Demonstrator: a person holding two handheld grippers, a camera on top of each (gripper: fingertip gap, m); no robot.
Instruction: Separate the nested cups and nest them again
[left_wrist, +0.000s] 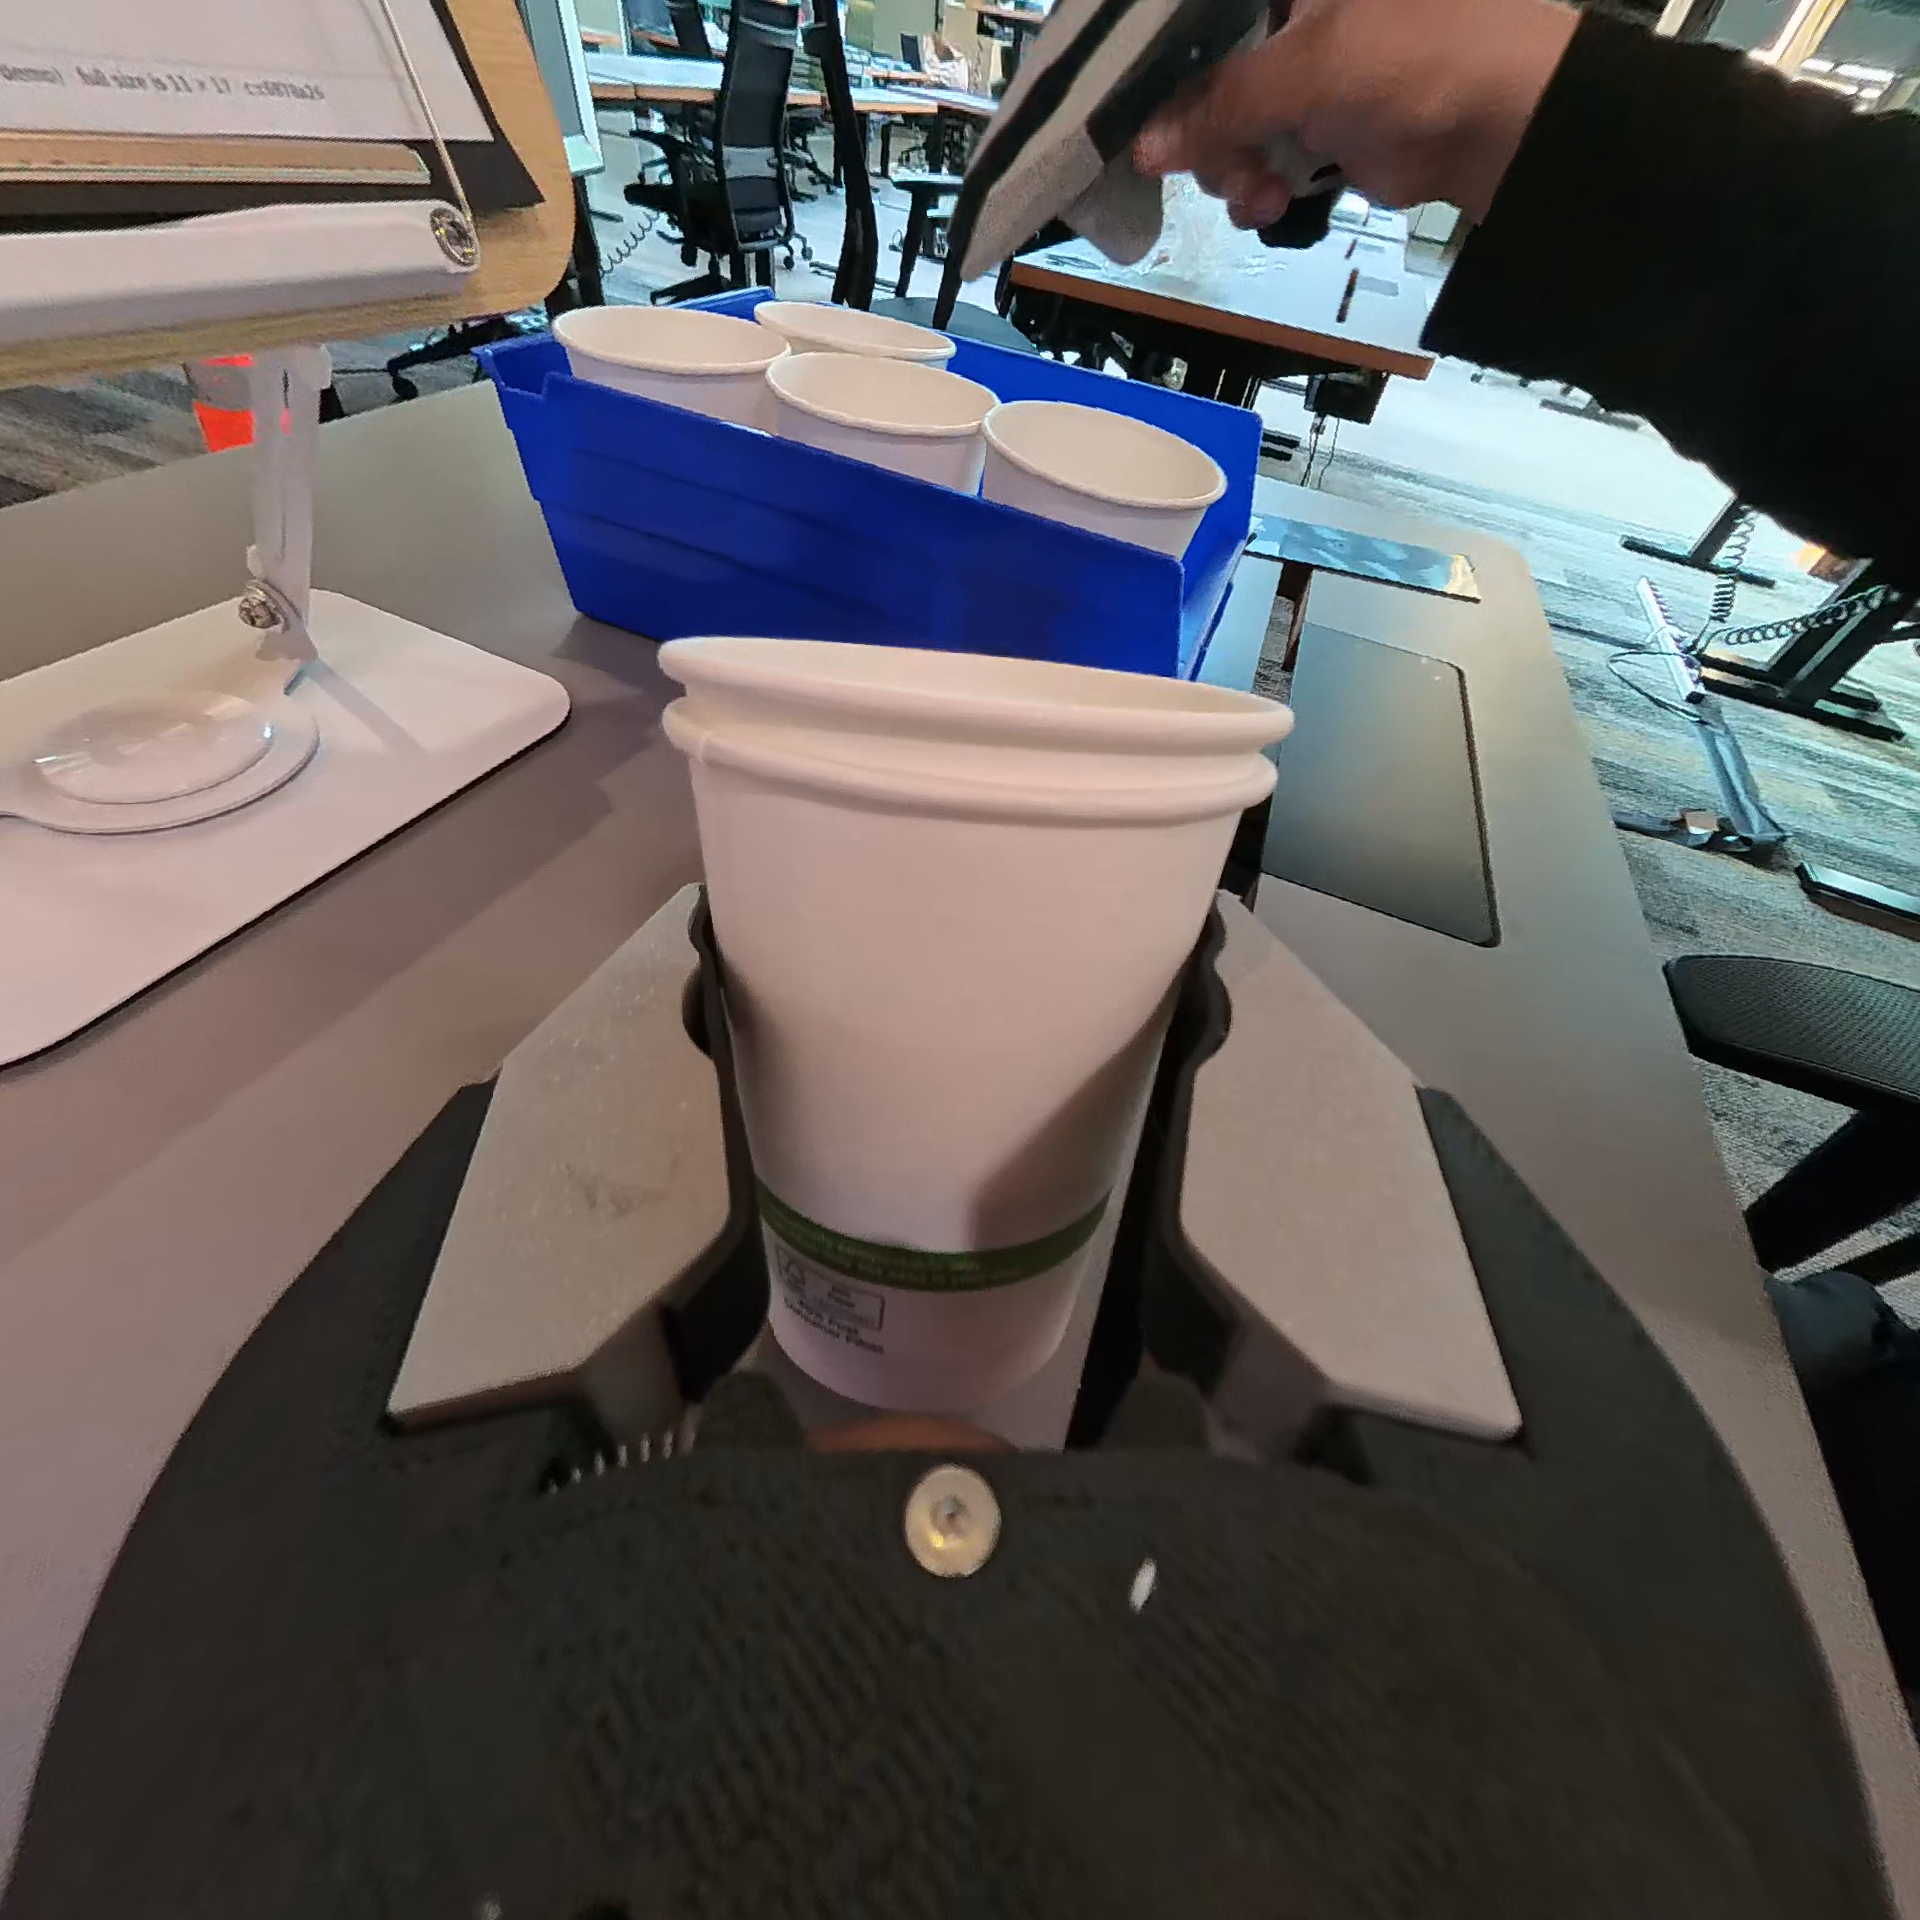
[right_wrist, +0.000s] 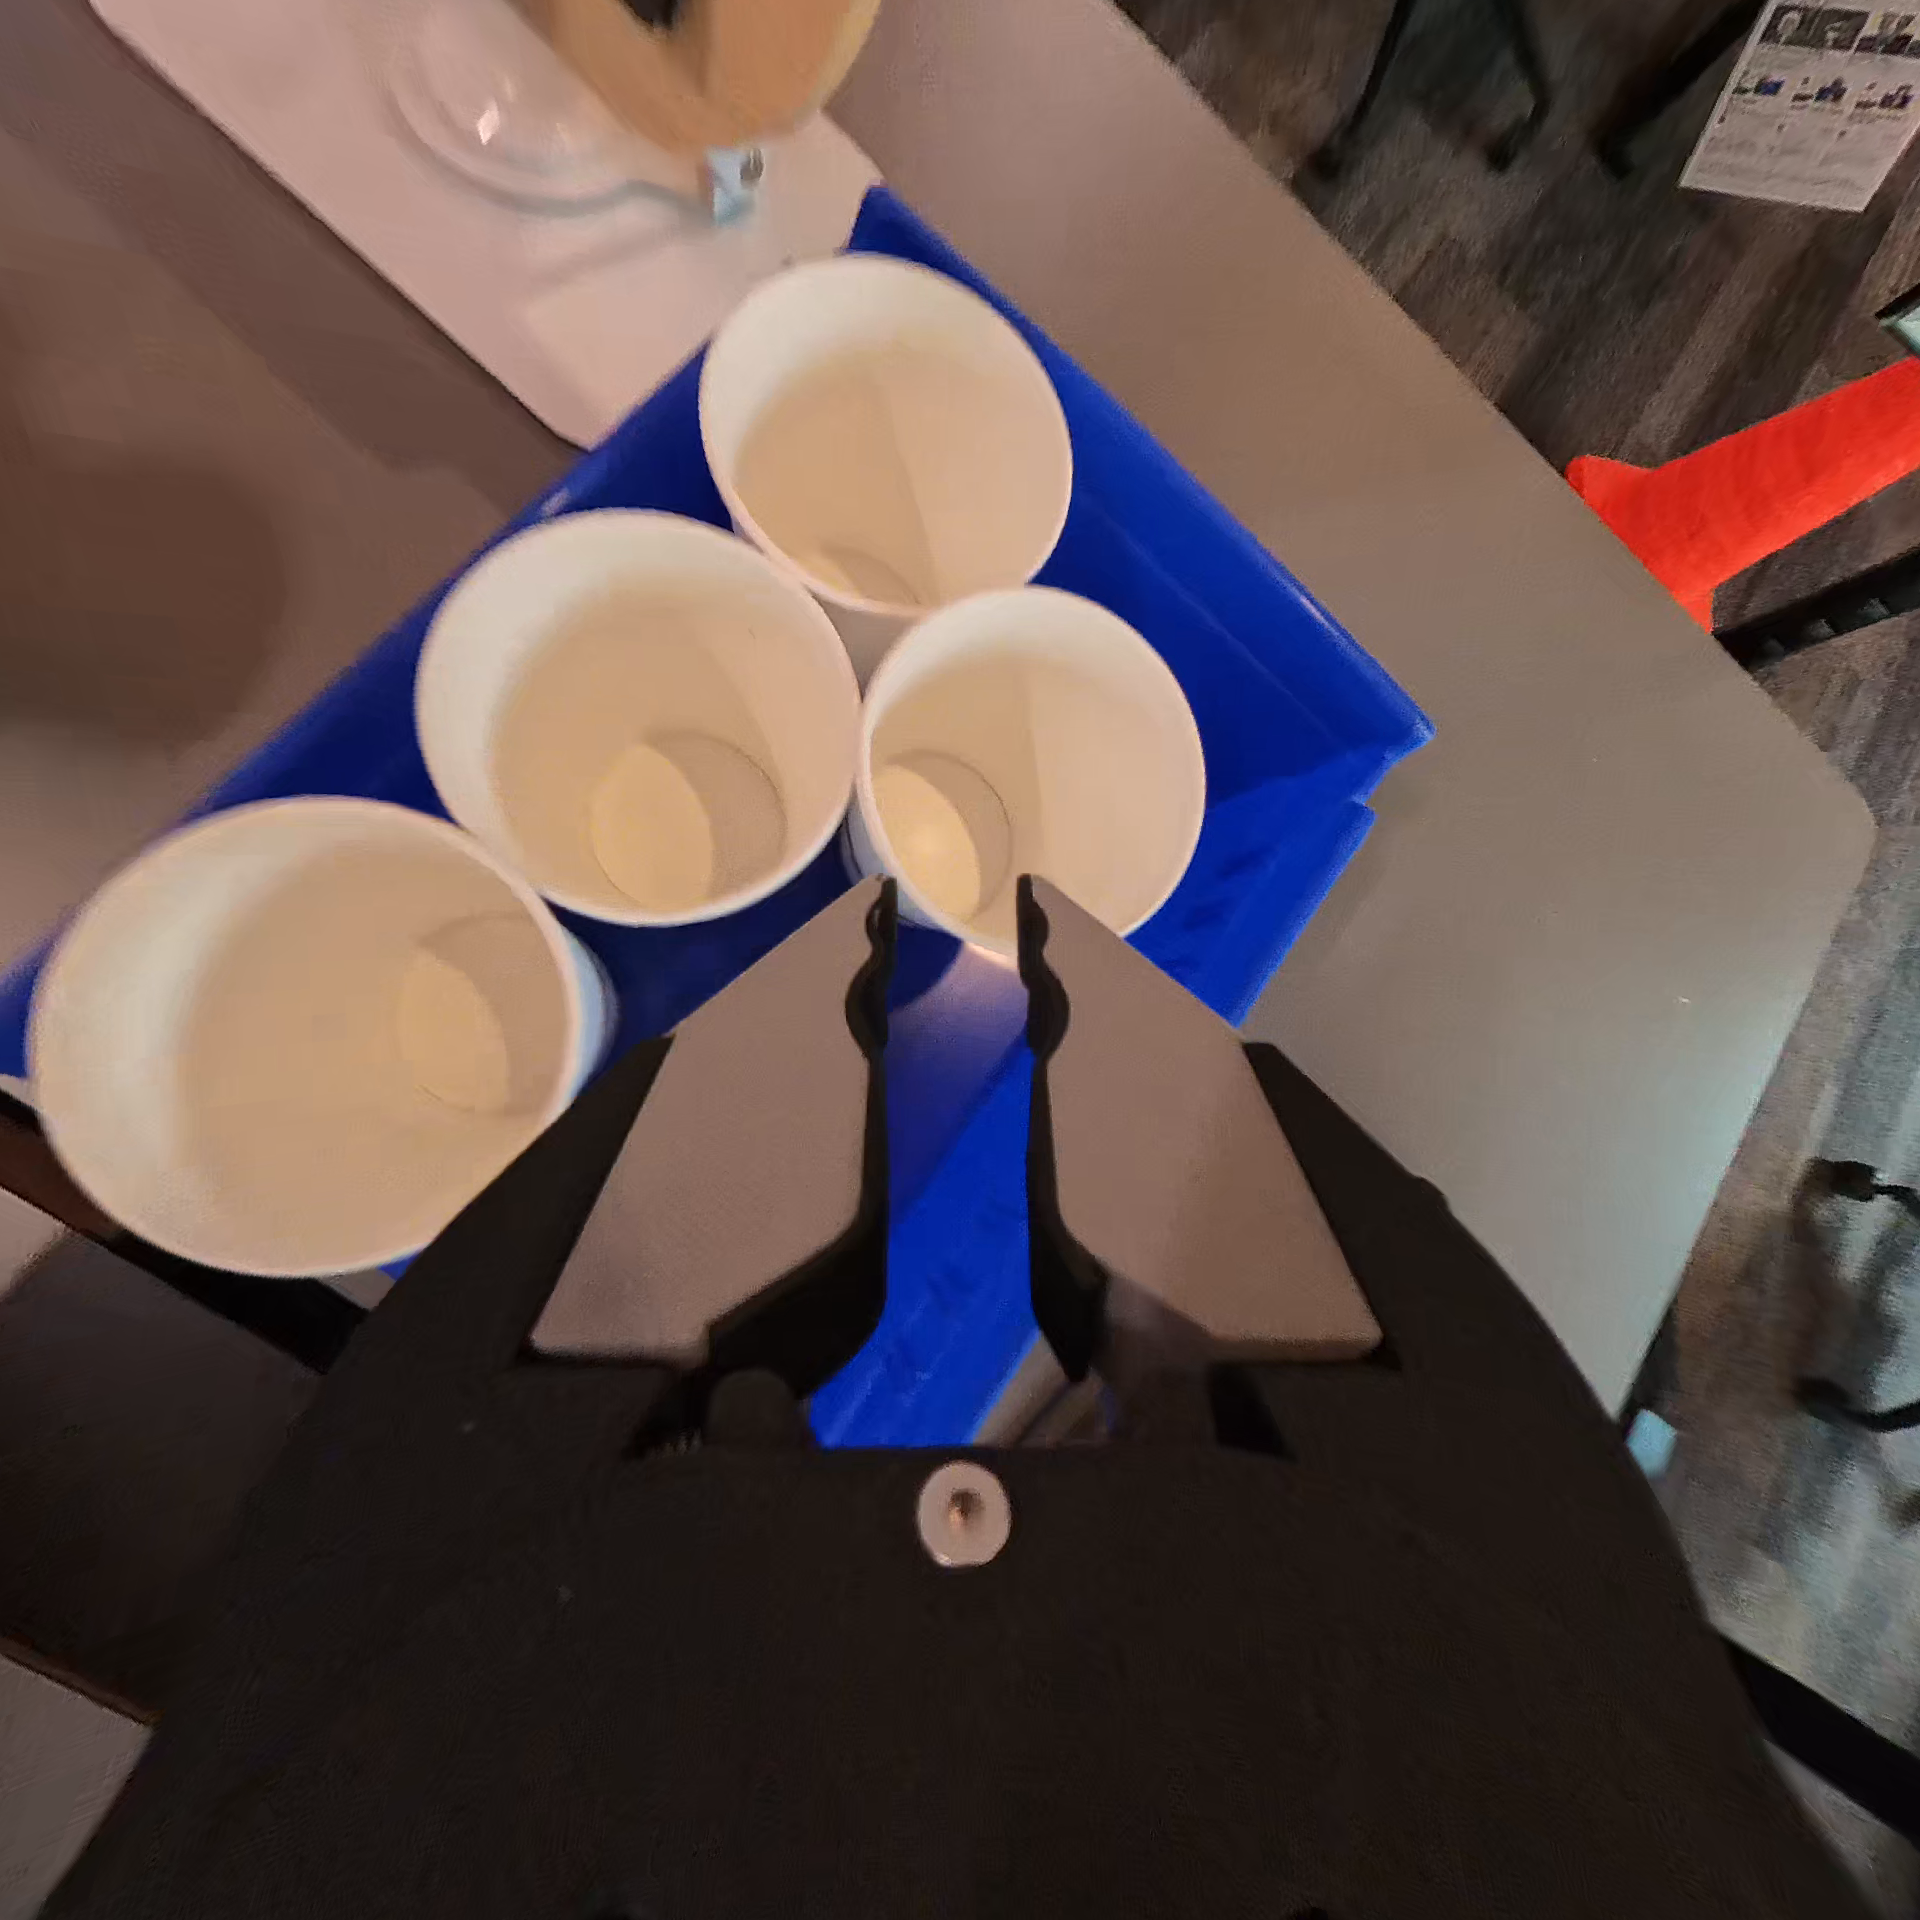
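My left gripper (left_wrist: 956, 935) is shut on two nested white paper cups (left_wrist: 966, 810), one finger on each side of the lower wall. The stack stands upright, two rims show at its top and a green band runs near its base. Behind it, a blue bin (left_wrist: 831, 540) holds several single white cups (left_wrist: 883, 416). A hand holds my right gripper (left_wrist: 966, 249) above the bin. In the right wrist view, this gripper (right_wrist: 954, 904) looks down into the bin (right_wrist: 1195, 582). Its fingers stand a narrow gap apart, empty, over the near rim of one cup (right_wrist: 1039, 727).
A white stand base with a clear dome (left_wrist: 208, 748) sits left of the bin and also shows in the right wrist view (right_wrist: 582, 208). A wooden board (left_wrist: 260, 156) hangs above it. A dark inset panel (left_wrist: 1382, 790) lies on the grey table (left_wrist: 1558, 1143). A black chair (left_wrist: 1808, 1039) stands at the right. There is about 35 cm between the tips of the two grippers.
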